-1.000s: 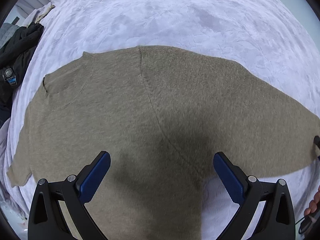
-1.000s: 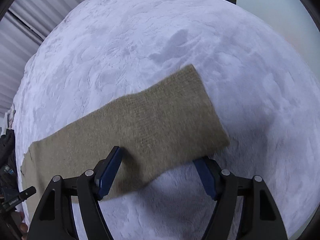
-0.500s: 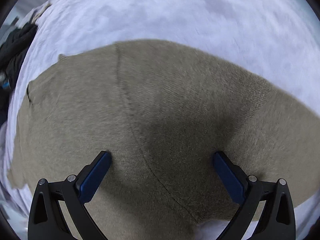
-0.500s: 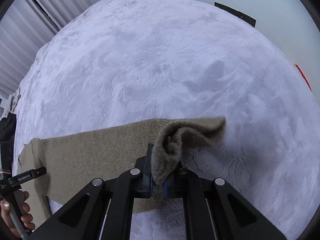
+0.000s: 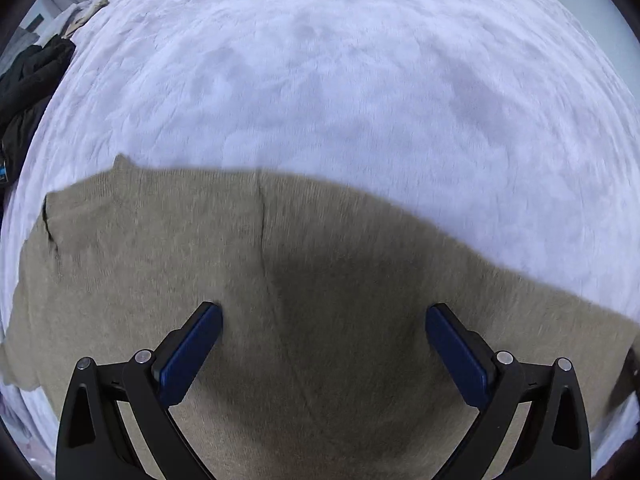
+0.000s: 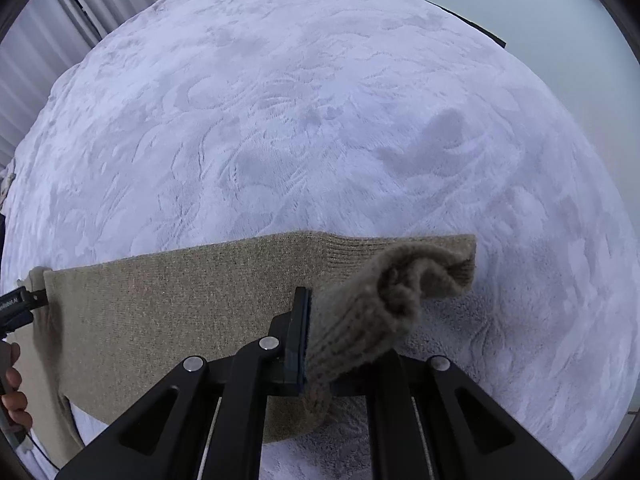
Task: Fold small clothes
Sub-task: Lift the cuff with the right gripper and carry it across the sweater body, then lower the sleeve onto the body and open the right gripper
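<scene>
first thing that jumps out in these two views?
The tan sweater spread flat on the white plush blanket fills the lower half of the left wrist view, with the left claw open wide just above it. In the right wrist view, the right claw is clamped on the sleeve cuff, which bunches up off the blanket.

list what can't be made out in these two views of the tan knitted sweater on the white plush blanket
- Tan knitted sweater: its hem, left wrist view, is cut off by the bottom edge.
- Right gripper: one pad, right wrist view, is hidden by the bunched sleeve cuff it is shut on.
- Dark clothes, left wrist view: too small and edge-cropped to identify.
- Sweater's knit texture, left wrist view: motion-blurred.
</scene>
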`<state>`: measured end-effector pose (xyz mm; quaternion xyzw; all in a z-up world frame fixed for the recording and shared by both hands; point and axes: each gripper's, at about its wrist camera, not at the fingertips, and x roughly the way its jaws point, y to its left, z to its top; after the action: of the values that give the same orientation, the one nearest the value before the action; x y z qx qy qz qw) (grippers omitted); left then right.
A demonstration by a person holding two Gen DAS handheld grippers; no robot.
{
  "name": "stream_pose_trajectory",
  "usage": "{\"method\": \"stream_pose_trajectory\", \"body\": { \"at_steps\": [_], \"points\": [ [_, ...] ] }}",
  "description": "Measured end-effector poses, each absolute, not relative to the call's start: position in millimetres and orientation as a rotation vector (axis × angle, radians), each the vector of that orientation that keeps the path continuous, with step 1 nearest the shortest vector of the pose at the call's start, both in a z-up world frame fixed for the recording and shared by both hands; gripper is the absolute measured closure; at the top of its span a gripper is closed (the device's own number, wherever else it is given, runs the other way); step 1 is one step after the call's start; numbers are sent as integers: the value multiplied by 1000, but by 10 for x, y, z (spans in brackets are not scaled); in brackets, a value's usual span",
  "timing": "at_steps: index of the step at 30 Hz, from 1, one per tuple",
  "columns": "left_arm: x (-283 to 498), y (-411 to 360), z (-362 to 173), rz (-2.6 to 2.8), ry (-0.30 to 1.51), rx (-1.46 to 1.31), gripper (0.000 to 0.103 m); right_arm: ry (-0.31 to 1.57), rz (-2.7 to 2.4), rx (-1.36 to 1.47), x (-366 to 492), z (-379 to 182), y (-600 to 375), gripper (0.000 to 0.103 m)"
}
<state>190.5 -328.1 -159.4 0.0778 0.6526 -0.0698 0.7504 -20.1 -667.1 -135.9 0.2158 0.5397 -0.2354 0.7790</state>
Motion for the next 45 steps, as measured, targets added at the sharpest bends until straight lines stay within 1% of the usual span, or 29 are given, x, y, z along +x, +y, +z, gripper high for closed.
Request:
{"method": "stream_pose_trajectory", "body": {
  "at_steps": [3, 7, 10, 12, 16, 20, 23, 25, 30, 35, 38, 40, 41, 45],
  "points": [
    [1631, -3114, -1683, -158, 1450, 143, 0, 1142, -491, 475, -263, -1308, -6608, 96],
    [1280, -3055, -1649, -180, 1409, 179, 0, 1086, -464, 472, -383, -1118, -6580, 96],
    [1204, -3086, -1633, -186, 1403, 199, 0, 1046, -455, 462, -407, -924, -6523, 96],
    [1176, -3149, -1616, -197, 1433, 189, 0, 1020, -436, 440, -390, -769, -6442, 97],
    [1504, -2768, -1498, -197, 1438, 122, 0, 940, -346, 388, -306, -278, -6057, 97],
    [1608, -2180, -1365, -144, 1438, 44, 0, 864, -196, 311, -27, 189, -5278, 97],
    [1619, -1587, -1253, -91, 1428, -26, 0, 832, -82, 283, 254, 369, -4600, 97],
    [1613, -1157, -1185, -45, 1424, -70, 0, 831, -8, 253, 413, 394, -4132, 97],
    [1591, -67, -1052, 71, 1415, -165, 0, 888, 131, 215, 815, 119, -2989, 97],
    [1583, 871, -1019, 183, 1421, -260, 0, 1001, 200, 114, 955, -496, -1916, 97],
    [1652, 1266, -1078, 213, 1439, -289, 0, 1082, 212, 38, 1012, -926, -1456, 97],
    [1349, 1376, -1037, 215, 1440, -291, 0, 1118, 210, -14, 1023, -1154, -1259, 97],
    [1071, 1494, -1061, 211, 1437, -286, 0, 1132, 211, -34, 1031, -1241, -1193, 97],
    [599, 1800, -899, 174, 1444, -264, 0, 1170, 236, -62, 1090, -1395, -943, 96]
  ]
}}
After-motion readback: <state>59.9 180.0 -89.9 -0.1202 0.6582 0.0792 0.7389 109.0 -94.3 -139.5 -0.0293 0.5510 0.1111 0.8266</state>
